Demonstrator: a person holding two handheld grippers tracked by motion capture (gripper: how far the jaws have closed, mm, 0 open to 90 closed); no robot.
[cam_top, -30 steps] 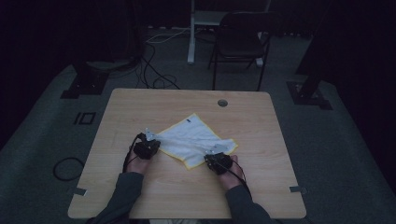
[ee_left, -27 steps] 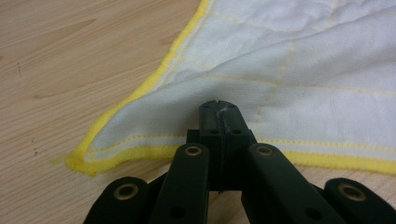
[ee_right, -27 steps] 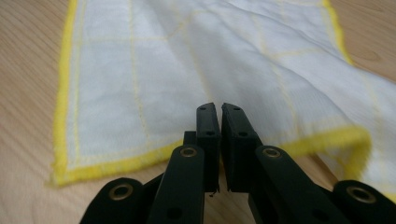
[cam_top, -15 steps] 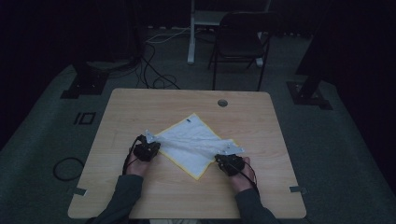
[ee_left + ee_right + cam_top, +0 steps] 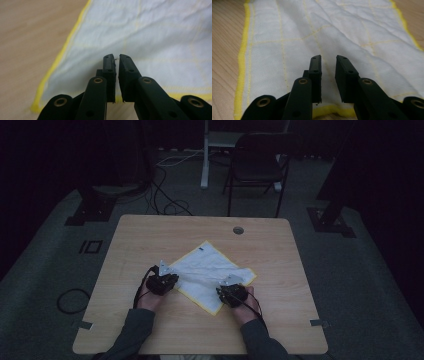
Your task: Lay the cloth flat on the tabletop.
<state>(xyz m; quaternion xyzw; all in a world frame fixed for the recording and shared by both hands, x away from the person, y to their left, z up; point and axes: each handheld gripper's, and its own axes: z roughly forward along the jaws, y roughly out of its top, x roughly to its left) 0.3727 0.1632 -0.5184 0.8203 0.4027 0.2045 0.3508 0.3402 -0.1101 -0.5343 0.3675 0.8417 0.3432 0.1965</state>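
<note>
The jaws of the left gripper [image 5: 116, 58] stand narrowly parted, a thin slit between them and nothing pinched in it; they have just been opening, and the white cloth with its yellow border [image 5: 155, 37] lies flat under and ahead of them, its near hem crossing just behind the tips. The jaws of the right gripper [image 5: 328, 60] stand a little wider, also just opened, also empty; the cloth [image 5: 324, 32] runs away in front of them, with its yellow hem passing beneath the jaw roots.

In the high view the cloth [image 5: 207, 270] is spread as a diamond on the tabletop [image 5: 150, 235], the left gripper [image 5: 162, 282] at its left corner and the right gripper [image 5: 232, 294] at the near right edge; both corners look let go, so the step in hand is, as I judge it, releasing the cloth after laying it out.

To do it well: open each pair fully before drawing back, so no thread catches on a pad; the left pair especially is still too tight for a clean retreat, and a stray fibre seems to show at its tips; lift straight off rather than dragging along the weave, since a drag would wrinkle the cloth or pull the corner out of square; withdraw both hands evenly, so the sheet keeps its place; some creases run ahead of the right jaws, and a light smoothing may be wanted if a flat lay matters.
</note>
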